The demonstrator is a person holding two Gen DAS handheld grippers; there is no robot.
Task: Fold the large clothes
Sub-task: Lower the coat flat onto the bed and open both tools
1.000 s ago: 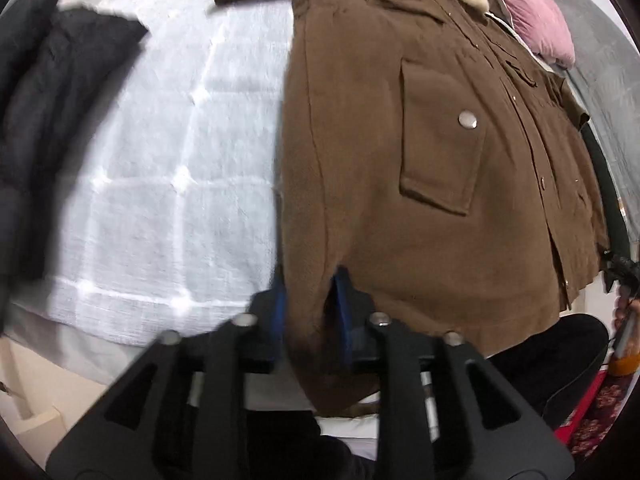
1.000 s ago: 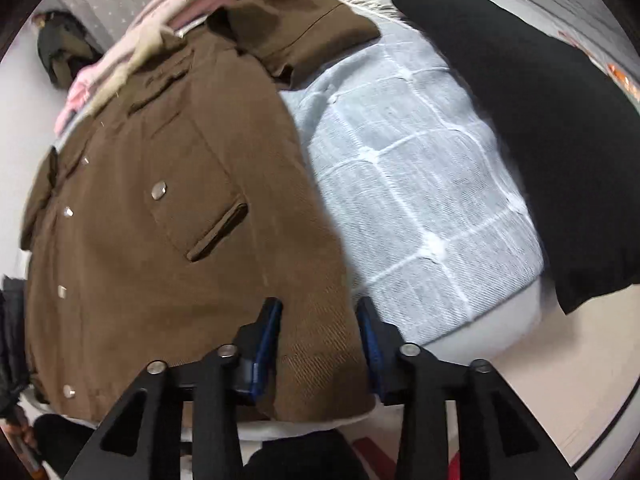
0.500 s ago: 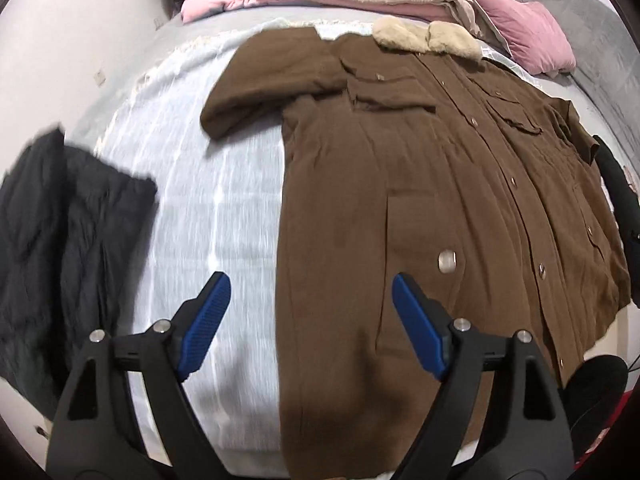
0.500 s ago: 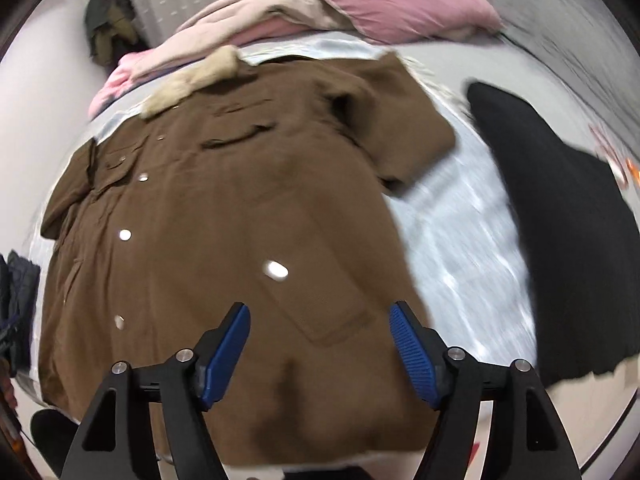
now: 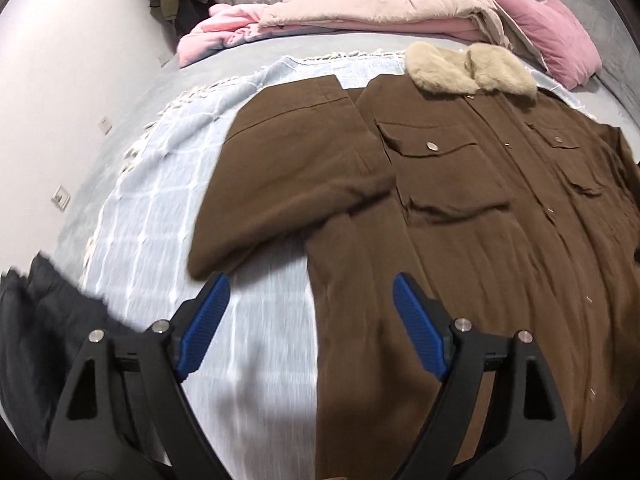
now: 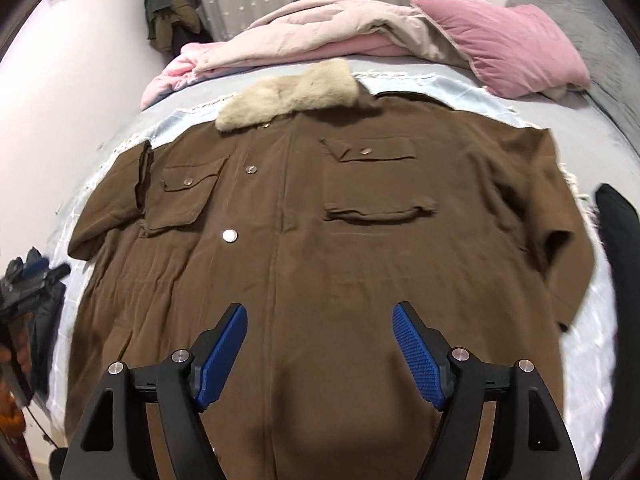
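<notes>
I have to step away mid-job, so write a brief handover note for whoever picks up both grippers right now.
Left gripper: jaws wide, nothing between them, above the coat's left edge.
Right gripper: jaws opening, empty, above the coat's lower front.
Brown coat: spread front-up on the light blue blanket, fur collar at the far end, both sleeves lying out to the sides.
Done: coat laid flat.
Left: all folds; probably start with the sleeves.

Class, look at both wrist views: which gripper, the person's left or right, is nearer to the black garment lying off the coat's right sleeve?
Right, judging by views. The right gripper hangs over the coat, black garment at its frame's right edge. The left gripper hangs by the opposite sleeve.
</notes>
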